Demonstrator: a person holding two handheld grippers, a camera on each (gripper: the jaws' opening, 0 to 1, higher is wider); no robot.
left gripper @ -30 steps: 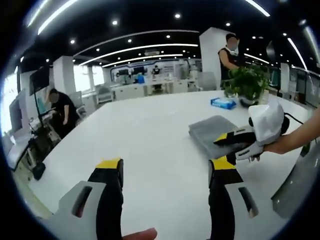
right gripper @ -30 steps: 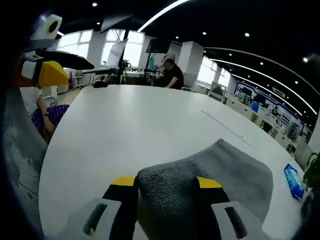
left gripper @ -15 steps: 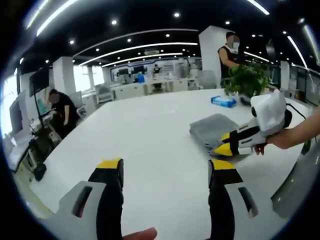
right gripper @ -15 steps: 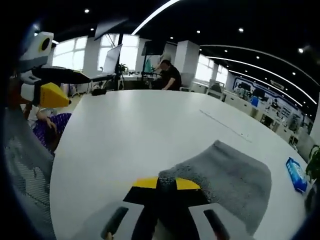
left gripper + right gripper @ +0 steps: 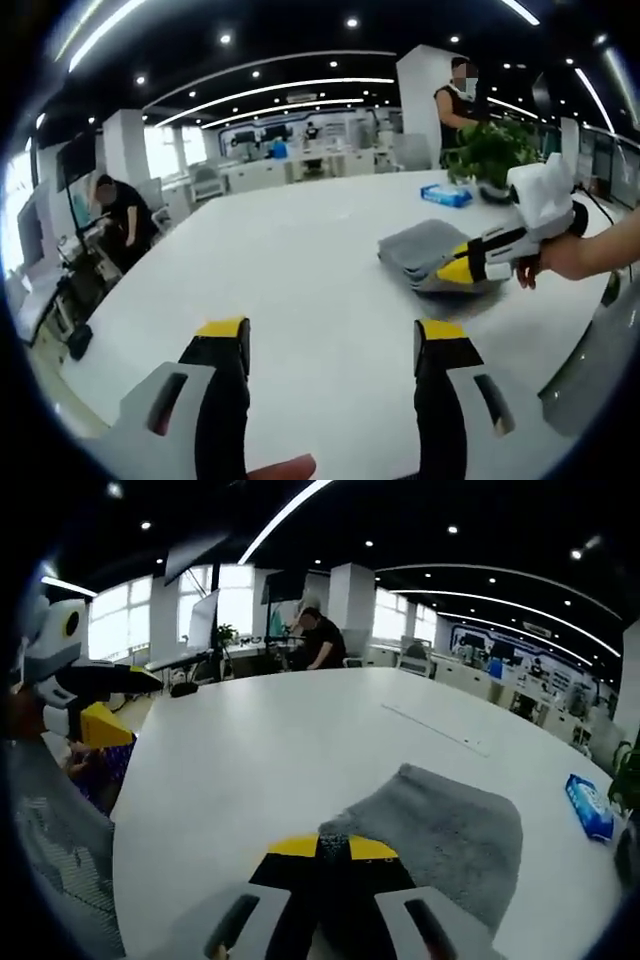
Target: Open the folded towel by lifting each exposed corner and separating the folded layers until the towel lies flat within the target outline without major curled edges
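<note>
A folded grey towel (image 5: 440,835) is seen lying on the white table (image 5: 250,750). Its near corner is pinched by the right gripper (image 5: 333,848), whose jaws are pressed together on it. The left gripper (image 5: 330,335) is held spread wide above bare table, well apart from the towel (image 5: 425,250). A blue packet (image 5: 588,808) is seen beyond the towel.

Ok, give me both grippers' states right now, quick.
Left gripper: open, holding nothing, above the white table.
Right gripper: shut on the near corner of the folded grey towel.

Left gripper (image 5: 333,335) fingers apart, right gripper (image 5: 333,846) clamped
</note>
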